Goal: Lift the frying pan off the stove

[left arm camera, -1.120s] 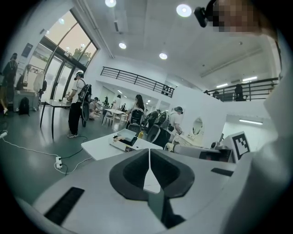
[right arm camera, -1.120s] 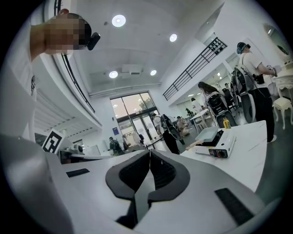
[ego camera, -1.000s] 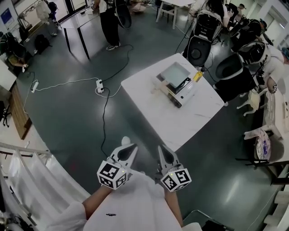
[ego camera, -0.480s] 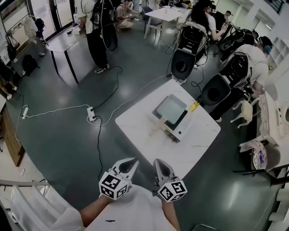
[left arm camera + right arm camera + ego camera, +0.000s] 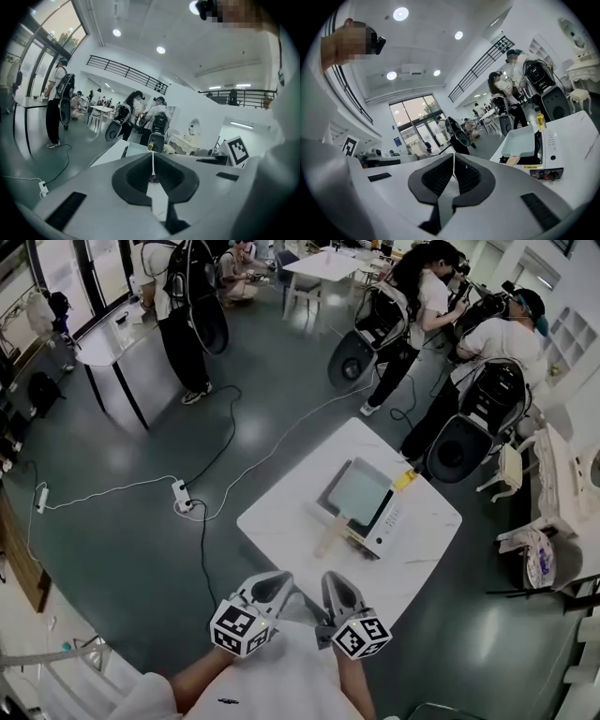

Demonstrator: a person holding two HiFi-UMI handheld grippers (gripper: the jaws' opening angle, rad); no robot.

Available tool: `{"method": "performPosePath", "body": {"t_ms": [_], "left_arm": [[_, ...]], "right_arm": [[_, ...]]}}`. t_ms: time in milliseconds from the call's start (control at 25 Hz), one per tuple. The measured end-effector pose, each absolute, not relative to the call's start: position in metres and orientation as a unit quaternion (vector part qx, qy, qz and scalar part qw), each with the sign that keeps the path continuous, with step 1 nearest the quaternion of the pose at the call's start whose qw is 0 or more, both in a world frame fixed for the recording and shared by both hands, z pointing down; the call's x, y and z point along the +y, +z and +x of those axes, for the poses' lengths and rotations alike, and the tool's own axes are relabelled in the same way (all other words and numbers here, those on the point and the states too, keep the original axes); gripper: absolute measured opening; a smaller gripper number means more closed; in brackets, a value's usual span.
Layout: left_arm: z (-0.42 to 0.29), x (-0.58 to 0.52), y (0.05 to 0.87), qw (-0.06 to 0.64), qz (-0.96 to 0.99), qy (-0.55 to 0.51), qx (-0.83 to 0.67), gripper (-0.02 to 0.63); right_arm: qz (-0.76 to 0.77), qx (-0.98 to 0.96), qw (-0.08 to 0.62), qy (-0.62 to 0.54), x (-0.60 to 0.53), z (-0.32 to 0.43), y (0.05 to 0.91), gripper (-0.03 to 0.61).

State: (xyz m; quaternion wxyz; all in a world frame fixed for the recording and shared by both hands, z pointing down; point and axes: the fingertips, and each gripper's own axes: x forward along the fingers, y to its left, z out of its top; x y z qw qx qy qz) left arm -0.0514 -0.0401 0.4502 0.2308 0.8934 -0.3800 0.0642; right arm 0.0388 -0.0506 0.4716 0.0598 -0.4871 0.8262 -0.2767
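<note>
The dark floor (image 5: 122, 549) between the person and the desk (image 5: 281, 521) carries a black cable (image 5: 202, 549) that runs from a power strip (image 5: 180, 494) toward the near left. Stepping in without looking down could catch a foot on it. The desk stands ahead, a little to the right. Other people (image 5: 422, 343) crowd close behind its far right corner, so a wide swing with a lifted pan might reach them.

The white stove (image 5: 389, 519) sits right of the desk's middle. It looks light, and a sideways pull rather than a straight lift would likely drag it along or tip it.

The square grey frying pan (image 5: 358, 491) rests on top of the stove, untouched, well apart from both tools. The left gripper (image 5: 152, 155) and the right gripper (image 5: 453, 157) are held side by side short of the desk's near edge, each with its jaws pressed together on nothing. Reaching the pan with them closed would only shove it, so they must part first.

The pale wooden handle (image 5: 330, 538) points toward the near left. A hold at its tip alone would probably let the pan droop or twist.

A small yellow bottle (image 5: 405, 480) stands just beside the stove's far corner and could be knocked over.
</note>
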Motion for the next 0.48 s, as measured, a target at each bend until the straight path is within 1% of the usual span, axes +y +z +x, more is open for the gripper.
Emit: {"method": "performPosePath", "body": {"t_ms": [360, 480], "left_arm": [[-0.033, -0.066, 0.464, 0.254, 0.881, 0.076, -0.392, 0.009], [-0.021, -0.078, 0.469, 0.251, 0.883, 0.084, -0.387, 0.011]], "right_arm": [[-0.476, 0.821, 0.064, -0.307, -0.091, 0.060, 0.485, 0.000], [-0.477, 0.818, 0.067, -0.314, -0.104, 0.069, 0.491, 0.000]]}}
